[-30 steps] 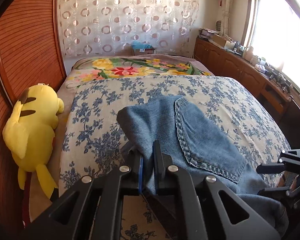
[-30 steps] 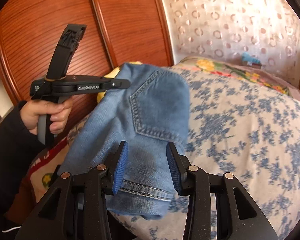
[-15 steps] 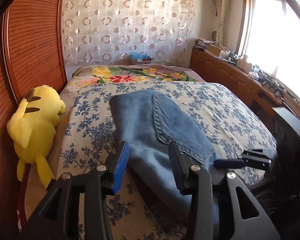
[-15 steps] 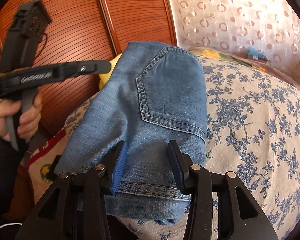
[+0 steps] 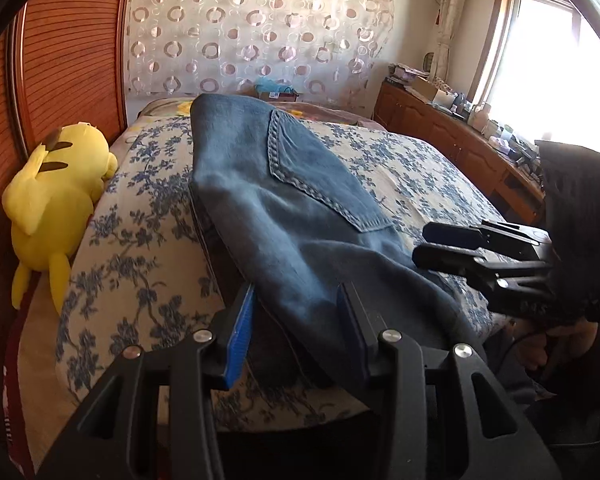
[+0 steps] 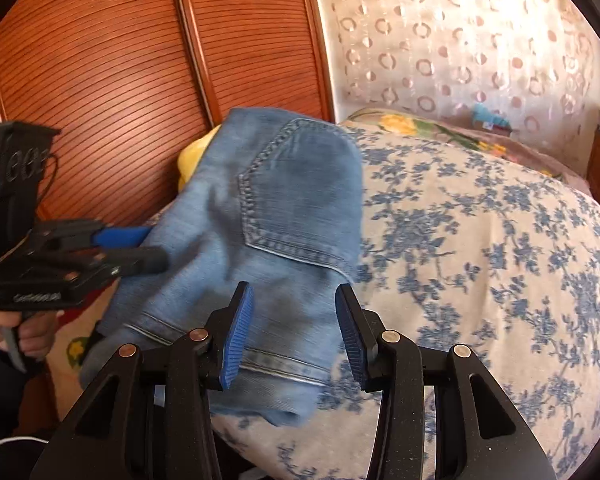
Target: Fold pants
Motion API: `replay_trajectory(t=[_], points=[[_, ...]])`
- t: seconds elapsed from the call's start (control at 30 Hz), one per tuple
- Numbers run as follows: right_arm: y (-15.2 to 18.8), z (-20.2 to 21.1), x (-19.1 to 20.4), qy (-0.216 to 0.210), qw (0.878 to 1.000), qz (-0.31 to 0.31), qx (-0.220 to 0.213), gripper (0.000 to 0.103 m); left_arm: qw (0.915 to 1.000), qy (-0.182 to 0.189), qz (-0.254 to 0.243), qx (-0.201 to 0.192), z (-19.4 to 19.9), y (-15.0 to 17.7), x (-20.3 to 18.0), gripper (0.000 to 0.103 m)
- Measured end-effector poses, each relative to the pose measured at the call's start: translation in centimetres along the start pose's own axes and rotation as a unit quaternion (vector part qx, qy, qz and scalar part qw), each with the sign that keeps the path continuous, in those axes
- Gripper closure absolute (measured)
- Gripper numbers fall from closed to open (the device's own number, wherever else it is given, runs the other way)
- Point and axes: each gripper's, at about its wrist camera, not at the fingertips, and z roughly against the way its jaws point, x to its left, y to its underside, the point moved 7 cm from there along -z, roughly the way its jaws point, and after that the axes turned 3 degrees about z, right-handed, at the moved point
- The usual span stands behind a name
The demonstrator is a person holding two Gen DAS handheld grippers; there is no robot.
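The folded blue jeans [image 5: 284, 208] lie on the flowered bed cover [image 5: 140, 248], back pocket up, near the bed's front edge. My left gripper [image 5: 296, 304] stands open over their near left part; the denim lies below the pads and neither pad presses on it. In the right wrist view the jeans [image 6: 276, 220] show their waistband nearest, and my right gripper [image 6: 294, 304] hangs open above it, holding nothing. Each gripper shows in the other's view: the right gripper [image 5: 422, 245] at the jeans' right edge, the left gripper [image 6: 154, 249] at their left edge.
A yellow plush toy [image 5: 56, 204] lies between the bed and the slatted wooden wardrobe doors [image 6: 100, 80]. A wooden sideboard [image 5: 440, 132] with small items runs under the window on the right. A hand [image 6: 24, 332] holds the left gripper's handle.
My left gripper, earlier shut on the jeans' edge, has let go, opened and shifted sideways along the bed's front. The jeans stay on the bed. The right gripper stays open.
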Motion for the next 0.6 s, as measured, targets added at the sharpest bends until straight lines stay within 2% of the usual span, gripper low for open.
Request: replay_trajectory(t=[0.17, 0.3, 0.6], points=[[0.4, 0.2, -1.2, 0.005, 1.0, -0.015, 0.001, 0.06, 0.9998, -0.006, 0.014, 0.011, -0.3, 1.0, 0.0, 0.062], [0.6, -0.3, -1.1, 0.005, 1.0, -0.011, 0.006, 0.06, 0.9995, 0.005, 0.028, 0.013, -0.4, 1.7, 0.4, 0.062], [0.9, -0.9, -1.2, 0.005, 1.0, -0.016, 0.007, 0.06, 0.9993, 0.016, 0.024, 0.023, 1.0, 3.2, 0.1, 0.062]])
